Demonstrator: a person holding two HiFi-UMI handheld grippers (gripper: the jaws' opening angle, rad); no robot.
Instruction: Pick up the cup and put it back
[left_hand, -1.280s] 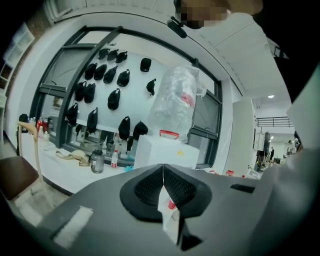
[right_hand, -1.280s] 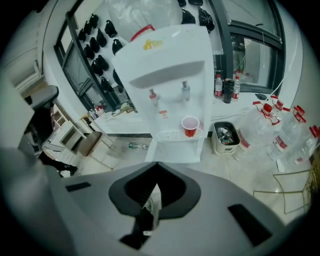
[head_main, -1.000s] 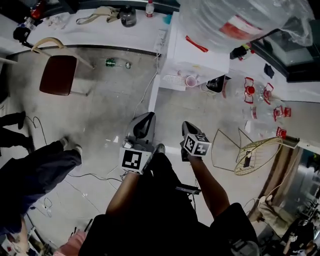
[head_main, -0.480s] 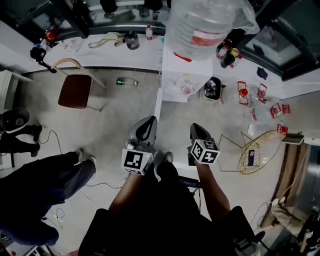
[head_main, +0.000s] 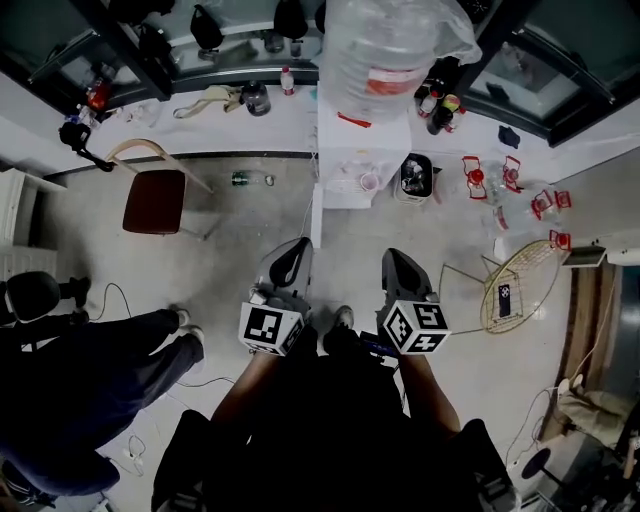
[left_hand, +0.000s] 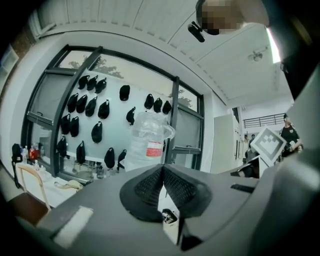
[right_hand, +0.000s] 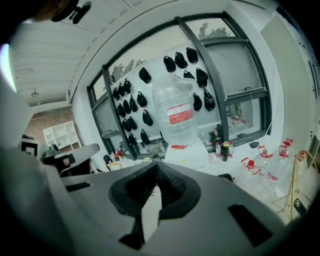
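The left tongs and right tongs are seen closed and empty, well apart from the pink cup on the far water dispenser. Unless they are opened first, the cup could be knocked over.

Small pink cup on tray of white water dispenser: too small to tell tilt or contents. Big clear plastic bottle atop dispenser: top cut by upper edge. Bystander in dark trousers, well left of dispenser: cut by left edge. Left gripper view: dispenser body mostly hidden behind left gripper; cup hidden too.
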